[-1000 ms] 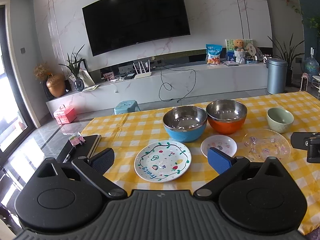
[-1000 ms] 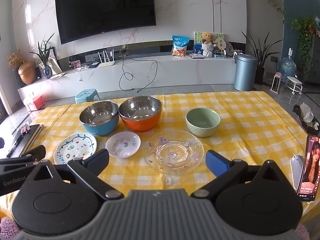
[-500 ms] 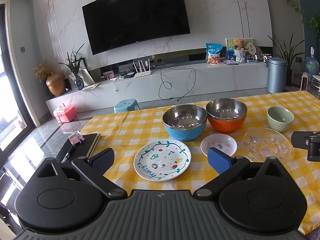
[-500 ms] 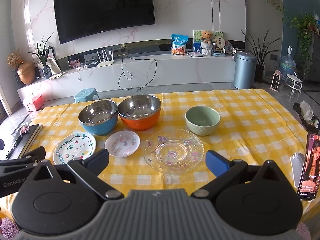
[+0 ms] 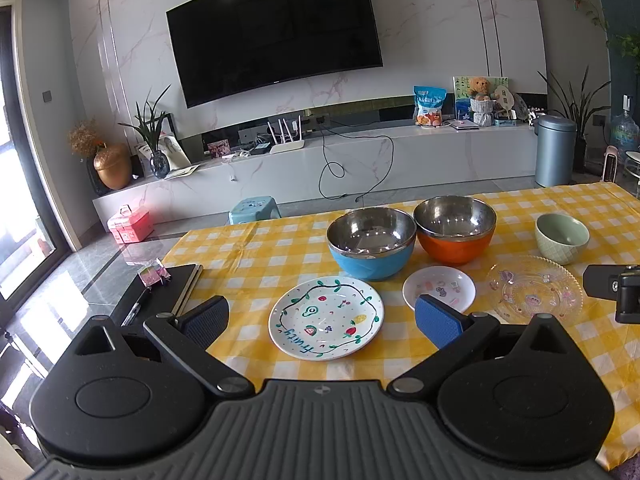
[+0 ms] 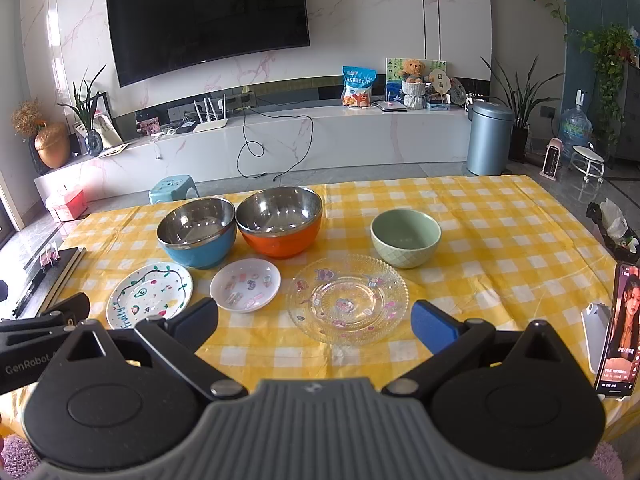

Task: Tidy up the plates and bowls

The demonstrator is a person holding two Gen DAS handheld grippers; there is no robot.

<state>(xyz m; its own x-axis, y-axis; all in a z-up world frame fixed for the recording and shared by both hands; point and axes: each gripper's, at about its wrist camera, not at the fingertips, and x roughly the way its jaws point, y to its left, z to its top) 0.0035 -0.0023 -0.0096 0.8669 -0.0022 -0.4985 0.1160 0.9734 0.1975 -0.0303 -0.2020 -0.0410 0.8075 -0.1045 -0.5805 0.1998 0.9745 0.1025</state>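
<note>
Plates and bowls sit loose on the checked tablecloth [image 6: 500, 240]: the fruit plate [image 5: 326, 317] lies straight ahead of the wide-open, empty left gripper [image 5: 320, 316], the glass plate [image 6: 347, 299] ahead of the equally open, empty right gripper [image 6: 316, 322].

bright daylight from left | sharp focus | fisheye bending at edges

The right gripper [image 5: 614, 292] shows in the left wrist view only as a dark piece cut off by the right edge; its jaws are out of sight there. In the right wrist view a phone [image 6: 620, 330] is cropped by the right edge, its text too small to read, and the near edge of the table [image 6: 500, 216] is hidden behind the gripper body
</note>
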